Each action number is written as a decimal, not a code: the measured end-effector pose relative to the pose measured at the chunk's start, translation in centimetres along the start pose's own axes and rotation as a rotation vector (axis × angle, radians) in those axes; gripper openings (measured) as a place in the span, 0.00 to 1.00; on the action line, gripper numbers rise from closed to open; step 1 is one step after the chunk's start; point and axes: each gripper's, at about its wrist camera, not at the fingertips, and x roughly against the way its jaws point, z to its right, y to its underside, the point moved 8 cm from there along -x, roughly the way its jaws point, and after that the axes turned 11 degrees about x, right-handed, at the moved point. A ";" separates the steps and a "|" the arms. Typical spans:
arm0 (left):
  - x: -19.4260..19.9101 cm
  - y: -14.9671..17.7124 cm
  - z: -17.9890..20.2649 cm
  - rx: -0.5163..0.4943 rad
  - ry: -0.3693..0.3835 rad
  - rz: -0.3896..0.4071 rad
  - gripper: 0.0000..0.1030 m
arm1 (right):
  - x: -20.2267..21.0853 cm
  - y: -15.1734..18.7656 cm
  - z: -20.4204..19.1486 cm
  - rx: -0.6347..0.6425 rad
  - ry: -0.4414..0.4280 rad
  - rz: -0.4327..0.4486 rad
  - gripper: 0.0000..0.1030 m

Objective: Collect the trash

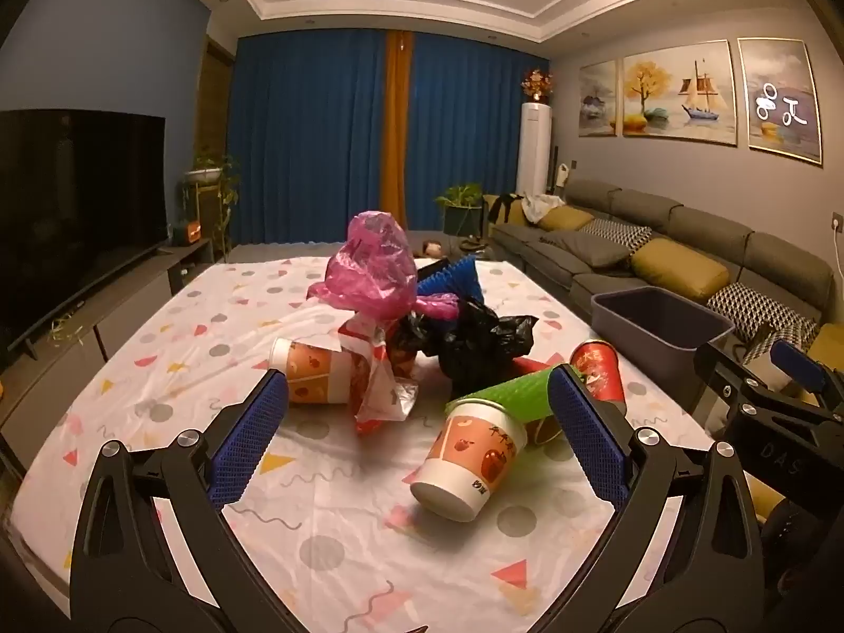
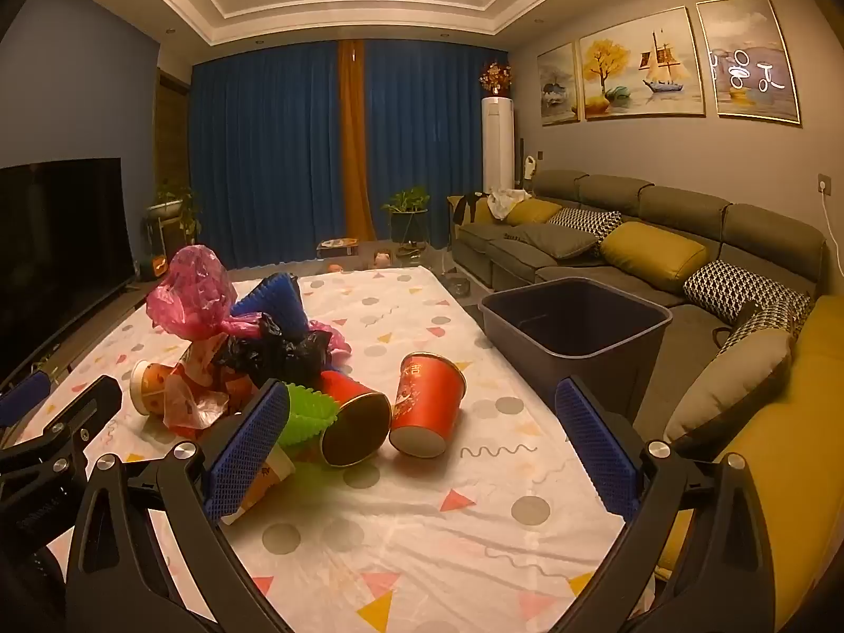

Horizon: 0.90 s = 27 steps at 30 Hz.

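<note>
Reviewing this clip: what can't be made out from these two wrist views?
- Dark bin: its floor is hidden by its own walls and shadow in both views.
- Green ridged cup: partly behind the right gripper's left finger.
- Black bag: whatever lies under it is covered, both views.

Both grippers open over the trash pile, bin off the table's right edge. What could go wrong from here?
1. The cups lie on their sides: the white cup nearest the left gripper could roll away if a finger nudges it.
2. The pink bag and black bag are tangled; pulling one may drag cups off the table.
3. The bin sits beside the table edge, apparently lower; the red cup may miss its rim if the right gripper releases early.
</note>
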 end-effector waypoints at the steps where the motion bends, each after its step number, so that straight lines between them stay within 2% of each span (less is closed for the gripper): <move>1: -0.1 0.0 -0.1 0.000 -0.003 -0.004 0.94 | 0.0 0.0 0.0 0.000 0.000 0.000 0.95; 9: -0.3 0.1 0.5 -0.007 0.000 0.017 0.94 | 0.0 0.0 0.0 -0.003 -0.001 -0.001 0.95; 27: 0.3 -0.1 -0.1 0.020 0.020 0.009 0.94 | 0.1 0.1 0.2 -0.002 0.003 0.001 0.95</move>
